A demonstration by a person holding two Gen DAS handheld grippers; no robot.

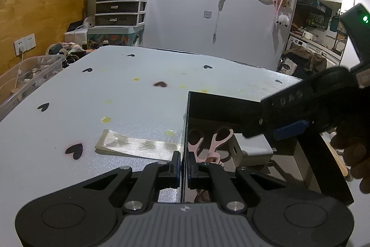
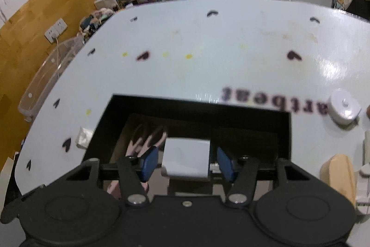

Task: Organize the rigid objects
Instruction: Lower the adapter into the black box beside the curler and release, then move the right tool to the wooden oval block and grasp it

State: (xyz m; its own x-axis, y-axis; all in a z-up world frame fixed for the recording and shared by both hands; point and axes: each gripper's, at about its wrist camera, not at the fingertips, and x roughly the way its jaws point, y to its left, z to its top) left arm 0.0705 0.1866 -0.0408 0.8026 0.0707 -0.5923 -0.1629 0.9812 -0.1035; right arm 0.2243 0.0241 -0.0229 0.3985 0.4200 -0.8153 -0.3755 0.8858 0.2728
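Observation:
A black open-top box [image 1: 231,108] stands on the white table, and my left gripper [image 1: 184,163] is shut on its left wall. Pink scissors [image 1: 219,140] and a white block-shaped charger [image 1: 252,149] lie on the box floor. My right gripper [image 1: 266,131] reaches in over the box from the right. In the right wrist view this right gripper [image 2: 187,161] hangs above the box [image 2: 198,105], with the white charger [image 2: 187,154] between its blue pads [image 2: 149,162]. A narrow gap shows on each side, so the pads do not press on it. The scissors [image 2: 148,138] lie to its left.
A flat clear packet [image 1: 136,145] lies on the table [image 1: 104,89] just left of the box. A round white object [image 2: 344,108] and a pale wooden piece [image 2: 342,177] sit to the box's right. A clear plastic bin [image 1: 30,75] stands beyond the table's left edge.

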